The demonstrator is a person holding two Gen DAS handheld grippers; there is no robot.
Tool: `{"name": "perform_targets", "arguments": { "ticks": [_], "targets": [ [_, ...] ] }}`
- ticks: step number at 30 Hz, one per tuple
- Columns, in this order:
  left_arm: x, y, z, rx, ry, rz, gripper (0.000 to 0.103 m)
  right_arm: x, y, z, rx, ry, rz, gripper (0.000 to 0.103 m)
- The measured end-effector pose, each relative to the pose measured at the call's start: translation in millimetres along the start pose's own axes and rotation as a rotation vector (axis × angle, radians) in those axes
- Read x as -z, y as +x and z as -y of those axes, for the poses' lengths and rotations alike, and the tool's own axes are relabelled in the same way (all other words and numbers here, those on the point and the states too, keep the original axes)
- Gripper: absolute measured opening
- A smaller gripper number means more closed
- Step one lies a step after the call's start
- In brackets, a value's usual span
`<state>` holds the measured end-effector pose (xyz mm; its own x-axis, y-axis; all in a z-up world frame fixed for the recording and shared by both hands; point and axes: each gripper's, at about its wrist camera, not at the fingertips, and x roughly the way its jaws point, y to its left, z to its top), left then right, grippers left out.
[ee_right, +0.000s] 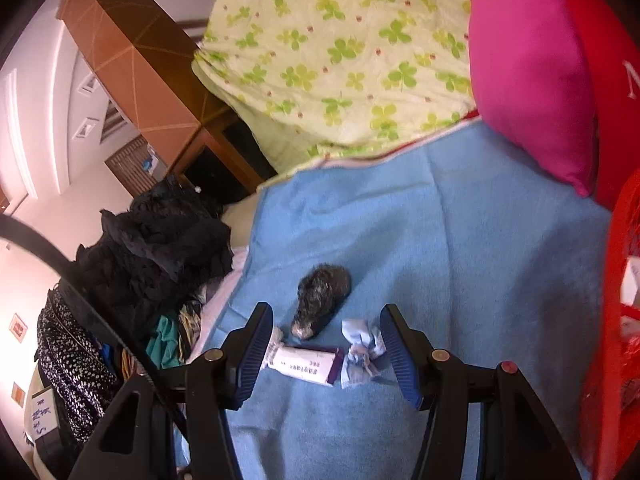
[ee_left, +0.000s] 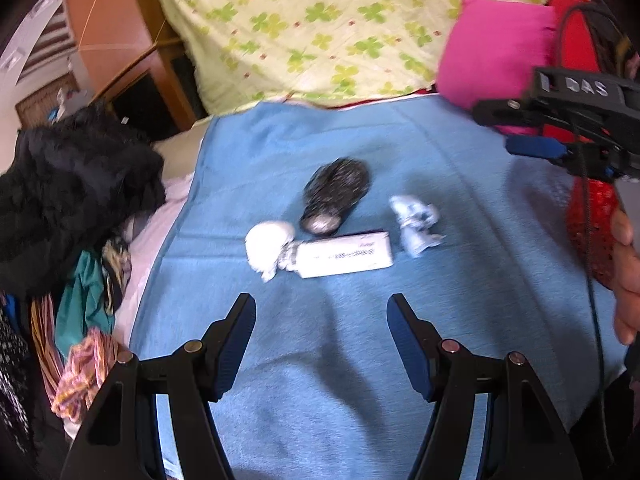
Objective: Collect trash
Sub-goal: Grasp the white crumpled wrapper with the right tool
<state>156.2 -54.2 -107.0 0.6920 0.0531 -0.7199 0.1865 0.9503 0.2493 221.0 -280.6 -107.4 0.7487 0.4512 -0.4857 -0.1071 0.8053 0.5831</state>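
Observation:
Trash lies on a blue blanket (ee_left: 320,360): a white crumpled tissue (ee_left: 269,245), a white carton (ee_left: 346,254), a black crumpled bag (ee_left: 334,196) and a pale blue crumpled paper (ee_left: 414,220). My left gripper (ee_left: 322,308) is open and empty, hovering just short of the carton. My right gripper (ee_right: 326,316) is open and empty, over the carton (ee_right: 306,364), black bag (ee_right: 320,300) and blue paper (ee_right: 362,350). The right gripper also shows at the right edge of the left wrist view (ee_left: 560,128). A red mesh basket (ee_right: 620,320) stands at the right.
A pile of dark and coloured clothes (ee_left: 72,208) lies at the blanket's left edge. A clover-print quilt (ee_left: 320,28) and a pink pillow (ee_left: 492,52) lie beyond. A brown wooden cabinet (ee_right: 132,60) stands at the far left.

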Motion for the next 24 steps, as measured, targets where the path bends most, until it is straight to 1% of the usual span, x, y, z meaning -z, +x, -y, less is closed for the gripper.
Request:
{"name": "perform_targets", "arguments": {
  "ticks": [5,9,13,15,18,21,23,24],
  "targets": [
    [10,20,-25,-0.014,-0.062,-0.051,0.069,8,30,2,0.048,0.01,-0.117,0.06],
    [18,36,-43,-0.02,-0.104,-0.083,0.069,15,53,4,0.089,0.011,-0.189,0.06],
    [23,49,-57,-0.019,-0.137,-0.111,0.069,23,74,6,0.127,0.018,-0.236,0.06],
    [24,55,-63,-0.019,-0.142,-0.118,0.069,26,82,9,0.155,0.025,-0.243,0.06],
    [19,63,-71,-0.004,-0.152,-0.118,0.069,27,95,14,0.192,0.032,-0.246,0.06],
    [5,70,-78,0.02,-0.161,-0.101,0.069,29,110,16,0.191,0.046,-0.271,0.058],
    [-8,76,-81,0.043,-0.169,-0.092,0.069,30,121,14,0.207,0.031,-0.283,0.051],
    [-18,80,-82,0.067,-0.175,-0.084,0.069,31,126,13,0.217,0.024,-0.29,0.049]
  ]
}}
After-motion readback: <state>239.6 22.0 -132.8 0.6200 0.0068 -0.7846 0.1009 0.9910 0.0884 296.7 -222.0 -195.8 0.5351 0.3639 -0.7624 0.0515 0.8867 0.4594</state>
